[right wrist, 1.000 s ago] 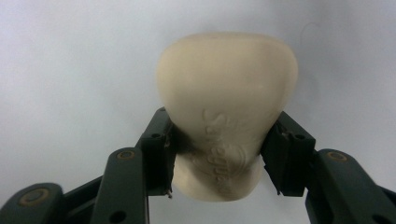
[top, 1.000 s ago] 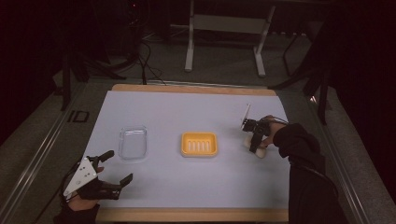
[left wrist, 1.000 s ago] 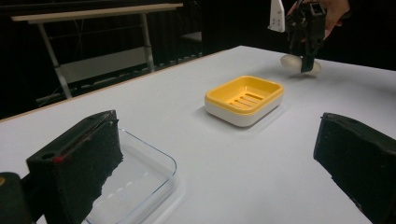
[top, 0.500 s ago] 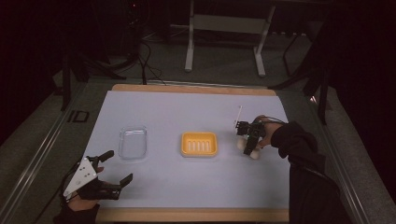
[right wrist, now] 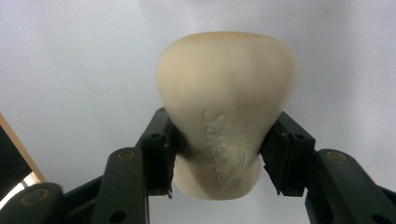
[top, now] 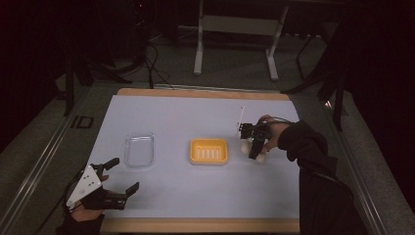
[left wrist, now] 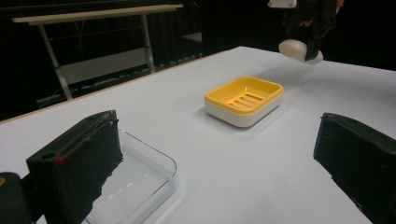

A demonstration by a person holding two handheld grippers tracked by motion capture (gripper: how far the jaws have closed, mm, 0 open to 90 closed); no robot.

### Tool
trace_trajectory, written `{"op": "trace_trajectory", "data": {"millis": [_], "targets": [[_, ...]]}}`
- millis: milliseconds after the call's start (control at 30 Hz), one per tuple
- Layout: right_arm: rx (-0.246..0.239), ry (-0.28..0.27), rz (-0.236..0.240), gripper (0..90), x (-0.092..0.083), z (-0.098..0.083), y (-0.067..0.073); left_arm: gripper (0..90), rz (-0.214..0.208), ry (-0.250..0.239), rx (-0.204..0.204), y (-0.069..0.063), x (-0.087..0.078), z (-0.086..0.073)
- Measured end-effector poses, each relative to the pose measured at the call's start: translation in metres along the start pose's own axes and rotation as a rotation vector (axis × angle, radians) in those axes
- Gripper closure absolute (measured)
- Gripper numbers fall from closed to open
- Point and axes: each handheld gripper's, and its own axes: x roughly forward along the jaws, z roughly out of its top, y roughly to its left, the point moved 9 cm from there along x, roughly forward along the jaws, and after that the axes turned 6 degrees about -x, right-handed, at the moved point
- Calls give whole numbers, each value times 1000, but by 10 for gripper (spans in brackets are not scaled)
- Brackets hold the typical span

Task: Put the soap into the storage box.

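High view: one yellow soap dish (top: 209, 151) mid-desk (top: 195, 117), one clear tray (top: 139, 150) to its left, one soap bar (top: 258, 155) held in right gripper (top: 257, 147) just right of the dish. Left gripper (top: 120, 178) near the front-left corner.
Left gripper view: fingers (left wrist: 79, 161) spread wide, holding nothing.
Right gripper view: fingers (right wrist: 159, 154) clamped on the bar's sides.

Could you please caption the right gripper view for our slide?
Right claw shut on a cream soap bar above the white table.
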Motion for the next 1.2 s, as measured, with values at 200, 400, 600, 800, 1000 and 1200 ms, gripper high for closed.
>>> {"op": "trace_trajectory", "data": {"millis": [200,400,600,800,1000,1200], "targets": [[-48,-23,-15,497,-9,15,4,11,2,-2,5,0,0,0],[-76,-47,-19,497,-18,30,8,11,2,-3,4,0,0,0],[-103,-65,-31,496,-26,45,10,11,1,-2,5,0,0,0],[-131,-93,-30,497,-31,60,13,12,0,1,10,-1,0,0],[-148,-125,-30,496,-31,73,14,11,-1,4,14,-1,0,0],[-171,-155,-24,496,-32,85,16,11,-3,4,12,-1,0,-1]]}}
